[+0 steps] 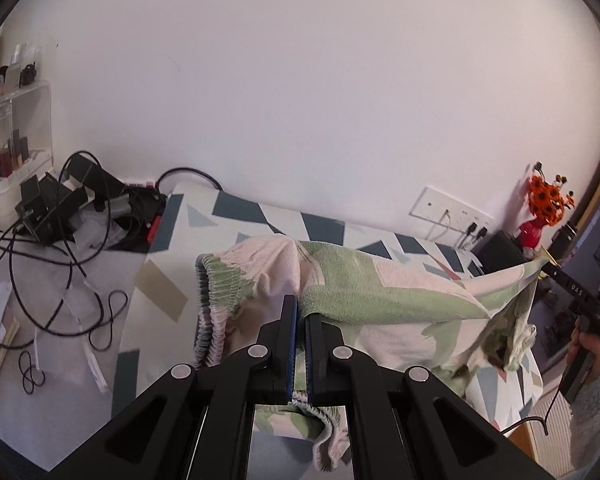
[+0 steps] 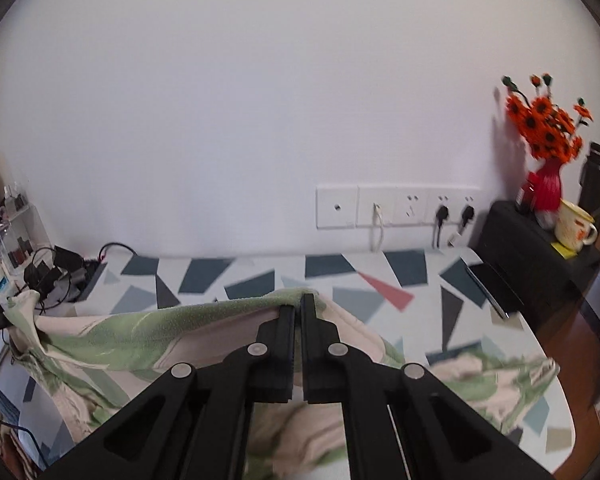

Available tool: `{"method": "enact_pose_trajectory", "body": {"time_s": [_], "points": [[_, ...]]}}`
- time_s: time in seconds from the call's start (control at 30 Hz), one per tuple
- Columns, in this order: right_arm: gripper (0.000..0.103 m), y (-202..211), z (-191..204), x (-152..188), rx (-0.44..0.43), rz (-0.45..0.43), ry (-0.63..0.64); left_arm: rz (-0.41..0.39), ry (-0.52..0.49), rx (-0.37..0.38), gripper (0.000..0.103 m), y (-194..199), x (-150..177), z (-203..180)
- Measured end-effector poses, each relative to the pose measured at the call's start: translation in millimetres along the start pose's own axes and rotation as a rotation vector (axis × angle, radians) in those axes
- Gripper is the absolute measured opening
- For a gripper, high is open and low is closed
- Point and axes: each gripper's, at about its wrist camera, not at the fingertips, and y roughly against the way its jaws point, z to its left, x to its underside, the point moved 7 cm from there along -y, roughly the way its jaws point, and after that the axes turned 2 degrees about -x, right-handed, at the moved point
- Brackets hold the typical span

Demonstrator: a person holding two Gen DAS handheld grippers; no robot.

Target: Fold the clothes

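Room: white wall behind, and a bench (image 2: 380, 280) with a cloth of blue and grey shapes is sitting under the work.
Left jaws: the left gripper (image 1: 301, 312) is pinching a green and pink edge of the garment (image 1: 380, 304), jaws nearly closed on the cloth.
Right jaws: the right gripper (image 2: 297, 307) is pinching another edge the same way, jaws narrow with cloth between.
Where it is: the garment is hanging between the two grippers, lifted over the bench, with its loose parts drooping down onto it.
Which way it points: its long side is running left to right between the grips; the stretchy waistband (image 1: 208, 300) is sitting at the left end.
What could go wrong: the thin pinch could be slipping if the grippers pull too far apart. The drooping part could be bunching under the fold.
Nearby: red flowers (image 2: 544, 128), a cup (image 2: 574, 228) and loose cables (image 1: 40, 264) are sitting off to the sides, and swinging cloth could be catching them.
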Motion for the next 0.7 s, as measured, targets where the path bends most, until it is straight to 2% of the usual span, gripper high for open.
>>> {"method": "enact_pose_trajectory", "body": {"time_s": [0.17, 0.33, 0.4, 0.47, 0.5, 0.53, 0.6, 0.63, 0.7], "points": [[0.002, -80, -11, -27, -0.044, 0.051, 0.036, -0.009, -0.024, -0.091, 0.003, -52, -36, 0], [0.002, -167, -25, -50, -0.082, 0.112, 0.075, 0.051, -0.018, -0.168, 0.004, -148, -77, 3], [0.002, -210, -38, -51, -0.074, 0.153, 0.070, 0.113, -0.012, -0.171, 0.007, -192, -86, 4], [0.002, -253, -50, -51, -0.065, 0.194, 0.063, 0.220, -0.019, -0.181, 0.017, -239, -87, 6], [0.002, -273, -58, -50, -0.053, 0.213, 0.054, 0.266, -0.032, -0.197, 0.025, -259, -86, 8], [0.002, -293, -66, -47, -0.036, 0.238, 0.044, 0.293, -0.052, -0.215, 0.028, -271, -86, 9], [0.003, -325, -80, -35, -0.002, 0.303, 0.038, 0.329, -0.083, -0.227, 0.028, -284, -86, 8], [0.004, -336, -86, -27, 0.016, 0.337, 0.039, 0.335, -0.083, -0.212, 0.029, -282, -88, 7], [0.012, -348, -90, -16, 0.011, 0.379, 0.045, 0.346, -0.078, -0.172, 0.033, -274, -89, 5]]}}
